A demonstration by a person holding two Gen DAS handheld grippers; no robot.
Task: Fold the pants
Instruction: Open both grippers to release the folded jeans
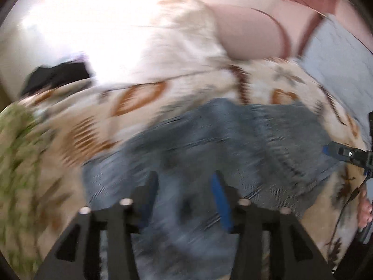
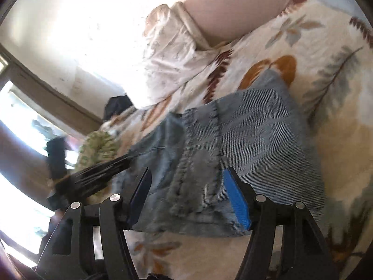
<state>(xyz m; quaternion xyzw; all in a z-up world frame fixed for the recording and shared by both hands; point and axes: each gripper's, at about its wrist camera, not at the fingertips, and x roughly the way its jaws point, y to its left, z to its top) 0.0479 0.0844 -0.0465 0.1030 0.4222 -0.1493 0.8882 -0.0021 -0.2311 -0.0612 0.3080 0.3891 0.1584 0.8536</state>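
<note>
At far left a green patterned cloth (image 1: 16, 163) lies bunched on the leaf-print bedspread (image 1: 139, 98), close to the left edge of the jeans (image 2: 233, 154); a careless sweep of a fold could drag it in. The jeans lie as a compact blue-denim stack on the bedspread, seams and a pocket edge uppermost, apparently well into the folding. The left gripper (image 1: 184, 198) hangs over the denim with its fingers apart and nothing between them; that view is heavily smeared, so whether the tips touch cloth cannot be told. Risk: at that speed the tips may catch only the top layer, or the bedspread beneath, and pull the stack askew. The right gripper (image 2: 186, 198) likewise stands spread and empty over the near edge of the stack, straddling a stitched seam. Risk: closing on the thick seam alone would give a poor hold, and the layers could slide apart on lifting. Farther right, a pale pillow (image 2: 177, 53) and a pink bolster (image 2: 233, 11) lie well clear.
</note>
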